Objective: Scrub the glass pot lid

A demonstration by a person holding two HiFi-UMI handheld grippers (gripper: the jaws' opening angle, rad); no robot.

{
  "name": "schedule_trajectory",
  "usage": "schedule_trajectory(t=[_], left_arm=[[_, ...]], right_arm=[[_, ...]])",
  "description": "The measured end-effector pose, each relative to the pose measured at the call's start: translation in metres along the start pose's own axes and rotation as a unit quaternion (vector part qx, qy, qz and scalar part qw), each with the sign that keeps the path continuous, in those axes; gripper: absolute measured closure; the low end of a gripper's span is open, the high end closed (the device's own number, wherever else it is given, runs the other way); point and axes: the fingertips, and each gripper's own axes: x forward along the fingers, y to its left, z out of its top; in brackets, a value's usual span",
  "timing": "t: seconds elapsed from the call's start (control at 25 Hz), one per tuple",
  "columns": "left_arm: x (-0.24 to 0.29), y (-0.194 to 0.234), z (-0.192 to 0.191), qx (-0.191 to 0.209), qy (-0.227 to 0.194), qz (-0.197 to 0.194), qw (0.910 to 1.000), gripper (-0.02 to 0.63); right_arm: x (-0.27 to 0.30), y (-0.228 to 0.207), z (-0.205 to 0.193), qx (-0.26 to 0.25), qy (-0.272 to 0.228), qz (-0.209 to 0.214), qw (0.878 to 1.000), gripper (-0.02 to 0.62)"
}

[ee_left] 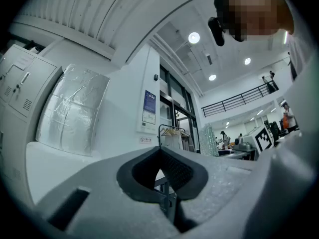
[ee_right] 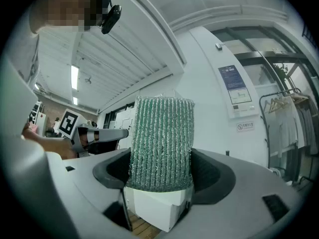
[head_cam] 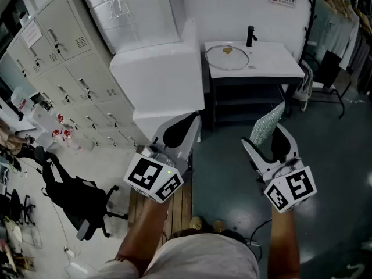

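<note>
The glass pot lid (head_cam: 227, 57) lies flat on a white table (head_cam: 273, 60) far ahead, with a small yellowish smear near its middle. Both grippers are well short of it, held in front of the person. My left gripper (head_cam: 185, 127) is shut with nothing between its jaws; in the left gripper view its dark pads (ee_left: 172, 171) meet. My right gripper (head_cam: 273, 137) is shut on a green ribbed scrub sponge (head_cam: 266, 127), which stands up out of the jaws. In the right gripper view the sponge (ee_right: 162, 143) fills the middle between the pads of the right gripper (ee_right: 160, 180).
A black faucet (head_cam: 251, 35) stands at the table's back edge. A large white block (head_cam: 157, 80) sits left of the table, with grey lockers (head_cam: 64, 57) beyond it. A black office chair (head_cam: 81, 199) is at lower left, a clothes rack (head_cam: 343, 34) at right, a wooden pallet (head_cam: 174, 205) underfoot.
</note>
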Motion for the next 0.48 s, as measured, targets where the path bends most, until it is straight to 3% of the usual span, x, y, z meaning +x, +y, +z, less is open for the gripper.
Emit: schedule_trajectory(t=[0.48], left_arm=[[0.003,-0.003,0.001,0.000,-0.004,0.007,1.0000,0.591]], right_arm=[[-0.010,-0.010,0.005,0.013,-0.010,-0.002,1.000,0.247]])
